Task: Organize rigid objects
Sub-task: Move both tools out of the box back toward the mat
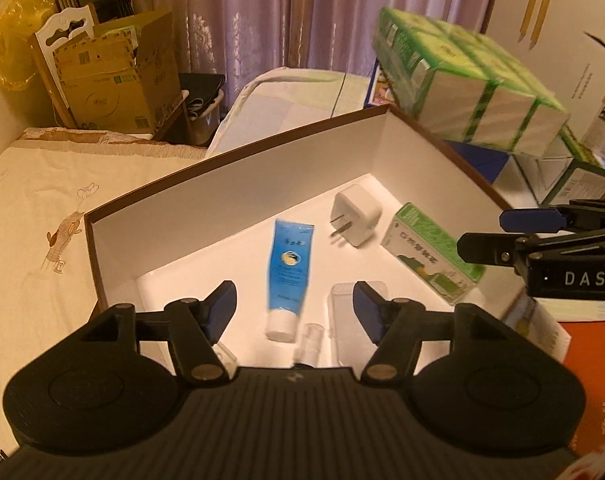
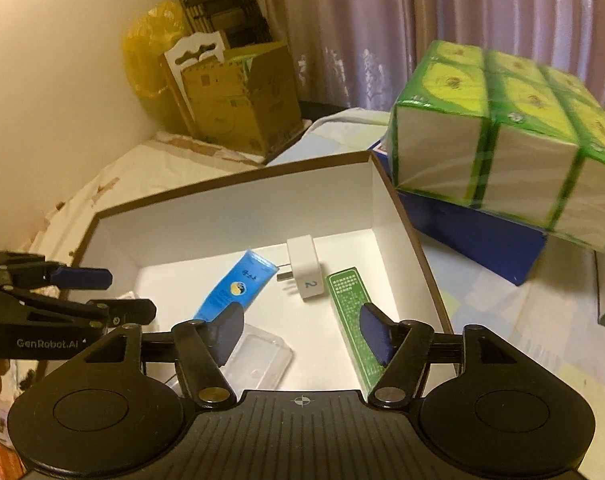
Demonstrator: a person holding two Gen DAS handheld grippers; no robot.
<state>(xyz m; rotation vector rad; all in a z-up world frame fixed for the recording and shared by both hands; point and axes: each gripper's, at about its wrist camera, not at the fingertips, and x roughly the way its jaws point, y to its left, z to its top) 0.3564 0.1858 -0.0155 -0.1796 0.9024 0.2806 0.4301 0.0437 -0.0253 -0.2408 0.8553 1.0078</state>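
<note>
The white-lined box (image 1: 238,184), brown at its rim, sits on a cloth-covered surface and already holds all the small goods. Reading the left wrist view from left to right: the left hand-held gripper (image 1: 295,307) hangs above the near edge, jaws released with nothing between them. Just past it at twelve o'clock lies the blue tube (image 1: 288,264), cap toward the camera; it looks light and somewhat squashy, so I would pinch it across the firm shoulder near the cap rather than mid-body. Below it at six o'clock stands a small clear bottle (image 1: 308,346), partly hidden, and at three o'clock of the tube a clear plastic case (image 1: 344,320), probably slick and brittle, best taken by its long edges. At one o'clock of the tube rests the white plug adapter (image 1: 356,216), prongs pointing near-left; stiff and compact, it should be gripped across its flat sides, away from the prongs. Farther right lies the green carton (image 1: 430,252), light cardboard that would dent under a hard squeeze, so grip its narrow faces gently. The right hand-held gripper (image 2: 300,330) hovers above the case and carton, jaws also parted and empty.
</note>
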